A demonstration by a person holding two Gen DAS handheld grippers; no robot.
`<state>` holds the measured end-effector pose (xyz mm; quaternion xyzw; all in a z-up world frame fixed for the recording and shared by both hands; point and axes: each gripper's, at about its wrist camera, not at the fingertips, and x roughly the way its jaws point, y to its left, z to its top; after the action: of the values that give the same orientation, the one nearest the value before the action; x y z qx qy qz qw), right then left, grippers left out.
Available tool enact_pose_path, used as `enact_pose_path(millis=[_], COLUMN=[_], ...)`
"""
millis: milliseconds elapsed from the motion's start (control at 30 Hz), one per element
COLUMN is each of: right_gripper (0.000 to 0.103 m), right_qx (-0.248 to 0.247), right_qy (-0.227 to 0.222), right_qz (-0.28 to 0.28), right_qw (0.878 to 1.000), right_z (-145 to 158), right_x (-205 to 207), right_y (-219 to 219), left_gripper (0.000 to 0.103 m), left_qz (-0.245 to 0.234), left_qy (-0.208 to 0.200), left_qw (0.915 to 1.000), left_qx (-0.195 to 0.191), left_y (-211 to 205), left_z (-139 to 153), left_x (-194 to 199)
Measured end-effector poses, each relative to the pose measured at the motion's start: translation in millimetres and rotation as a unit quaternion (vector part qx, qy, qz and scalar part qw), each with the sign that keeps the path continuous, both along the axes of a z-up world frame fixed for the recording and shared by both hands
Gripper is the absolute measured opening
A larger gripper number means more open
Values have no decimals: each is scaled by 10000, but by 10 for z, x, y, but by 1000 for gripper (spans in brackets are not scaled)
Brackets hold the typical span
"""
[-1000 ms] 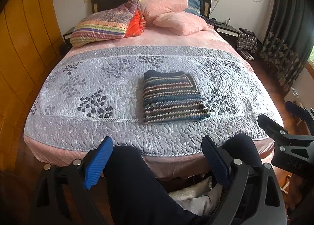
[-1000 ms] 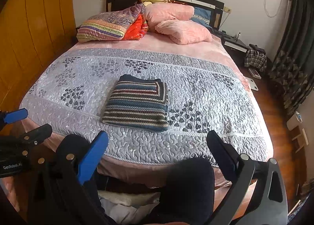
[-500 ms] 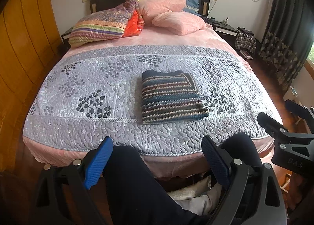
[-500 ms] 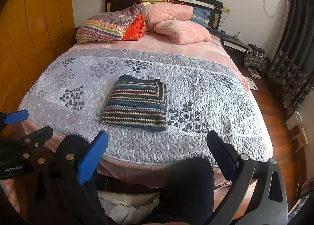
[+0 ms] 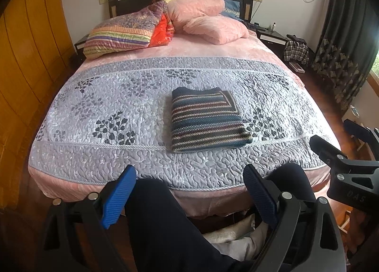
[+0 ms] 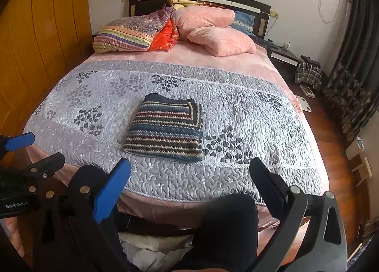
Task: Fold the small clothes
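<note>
Both wrist views, from the near foot of the bed. The striped knitted sweater in navy, teal, maroon and cream bands (image 5: 206, 120) lies folded into a compact rectangle on the grey quilted bedspread with a dark leaf print (image 5: 99, 111), toward its near edge and slightly right of centre in the left wrist view. The left gripper (image 5: 189, 197) hangs off the near edge of the bed above the person's dark-trousered leg (image 5: 165, 224), its blue-padded fingers (image 5: 118, 198) spread wide and holding nothing. The right gripper (image 6: 188, 191) is likewise spread wide and empty, well apart from the sweater.

Judgement: the fold appears complete, so the step in hand is the release and retreat. To do it well, keep both tools clear of the stack so that no finger drags a layer; if a correction is wanted, square the right edge, where one band pattern turns vertical and suggests a tucked sleeve or side panel.

Not resolved: the underside and far edge of the sweater; the number of layers in it; the pale cloth heap (image 5: 236, 236) on the floor beneath the legs, partly hidden by legs and gripper frames, which may or may not be further clothes. The person's hands are out of frame.
</note>
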<state>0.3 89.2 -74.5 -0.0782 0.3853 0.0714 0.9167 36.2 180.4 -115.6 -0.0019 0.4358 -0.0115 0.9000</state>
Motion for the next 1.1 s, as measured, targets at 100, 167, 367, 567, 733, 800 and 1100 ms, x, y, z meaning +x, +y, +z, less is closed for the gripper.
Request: enact_pose_path(millis=[100,167,367,567,733,800,1100], right_gripper=[100,100,100,100,100,100,100], right_qx=[8,2,5,9,7,8,13], right_qy=[-11,-24,-35,-45,-31,-27,-6], right_qz=[7,6,12,8,4,7,-8], right_qw=[10000,10000,10000,10000,10000,10000,10000], right_z=[13,22,36,36,39,43,36], right_x=[4,8,8,-3,1,0,-19], right_y=[8,10,24,23,26,29,31], left_gripper=[92,92,92,92,92,92,92], left_qz=[-5,-2,-11,1,-21,-21,-1], left_qy=[-12,-25,-23,-27,-6,-4,30], left_qw=[10000,10000,10000,10000,10000,10000,10000], left_qx=[4,7,15,8,15,11,36], left_y=[-1,2,8,-2,-4,-17,-30], left_z=[15,28,33,28,41,47,7], left_x=[-4,2,9,-5,-6,-13,-30])
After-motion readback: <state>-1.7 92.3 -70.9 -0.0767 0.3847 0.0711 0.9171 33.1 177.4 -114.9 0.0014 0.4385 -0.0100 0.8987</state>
